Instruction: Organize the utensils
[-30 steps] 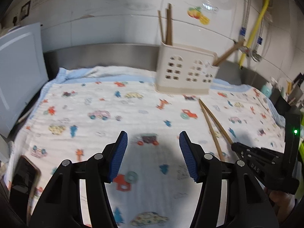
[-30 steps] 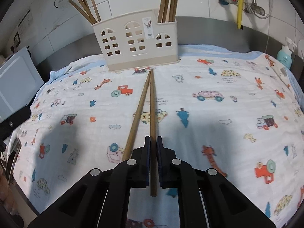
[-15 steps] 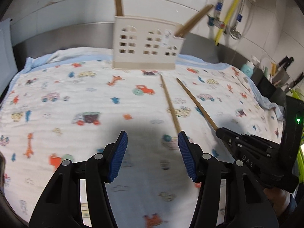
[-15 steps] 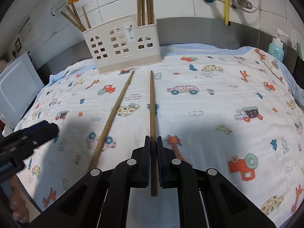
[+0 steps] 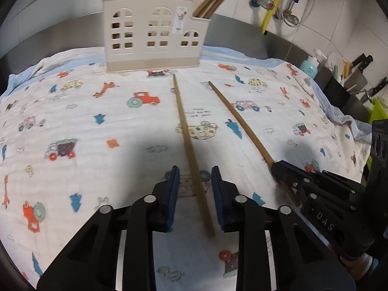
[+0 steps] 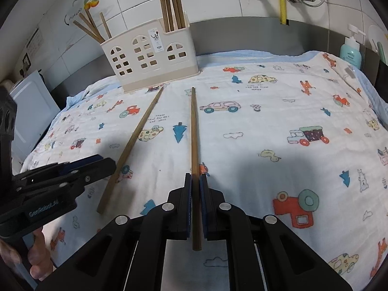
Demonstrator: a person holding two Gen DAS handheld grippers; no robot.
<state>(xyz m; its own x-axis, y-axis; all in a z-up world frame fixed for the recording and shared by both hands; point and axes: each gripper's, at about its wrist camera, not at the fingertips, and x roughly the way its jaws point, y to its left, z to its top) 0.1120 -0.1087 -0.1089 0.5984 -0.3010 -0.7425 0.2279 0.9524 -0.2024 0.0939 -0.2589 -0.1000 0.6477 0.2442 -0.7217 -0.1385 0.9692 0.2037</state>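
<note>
Right claw (image 6: 195, 177) clamped tight on one chopstick (image 6: 194, 131), stick pointing up frame toward cream holder (image 6: 150, 60). Left claw (image 5: 195, 169) closing, blue pads apart on both sides of second chopstick (image 5: 186, 131), not pressing it yet. That stick lies flat on cartoon cloth (image 5: 72, 121), centre of frame. Holder stands at top centre on cloth, more chopsticks (image 6: 171, 2) standing inside.

Matt wooden chopsticks (image 5: 186, 135) lie on soft, crinkled printed cloth (image 5: 72, 121); the holder (image 5: 152, 36) is smooth cream plastic, the far wall (image 6: 218, 2) glossy tile.
</note>
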